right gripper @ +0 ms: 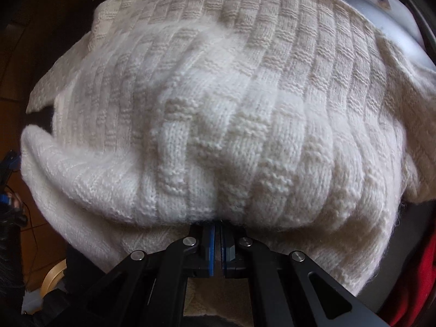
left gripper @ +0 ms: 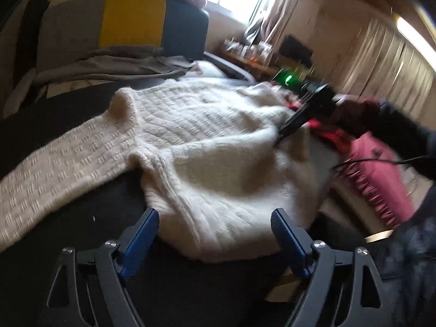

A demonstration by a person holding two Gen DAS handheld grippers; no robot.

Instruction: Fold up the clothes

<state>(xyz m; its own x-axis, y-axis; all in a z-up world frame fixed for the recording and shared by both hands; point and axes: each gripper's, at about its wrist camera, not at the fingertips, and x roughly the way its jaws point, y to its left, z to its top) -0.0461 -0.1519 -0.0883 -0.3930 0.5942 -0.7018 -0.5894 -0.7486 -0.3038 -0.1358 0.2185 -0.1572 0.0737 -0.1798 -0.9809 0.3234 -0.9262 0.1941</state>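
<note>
Your left gripper (left gripper: 215, 218) has its blue fingers (left gripper: 144, 234) spread wide, and nothing is between them. They hover just above the near edge of the white knitted sweater (left gripper: 190, 141), without touching it as far as the left wrist view shows.

The sweater lies on a dark surface (left gripper: 68, 114), which I cannot name with certainty. One sleeve (left gripper: 54, 163) stretches flat to the left, and the body is bunched in a thick roll on the near side.

Your right gripper (right gripper: 218, 224) has its fingers (right gripper: 211, 245) pressed together, pinching a fold of the sweater; in the right wrist view the knit bulges up around the fingertips and fills almost the whole picture. In the left wrist view this gripper comes from the right, blurred, with a hand in a dark sleeve (left gripper: 395, 125) behind it.

Behind the sweater is a grey, yellow and dark blue cushion (left gripper: 130, 24). A pink ruffled cloth (left gripper: 378, 177) lies at the right, near the sweater.
</note>
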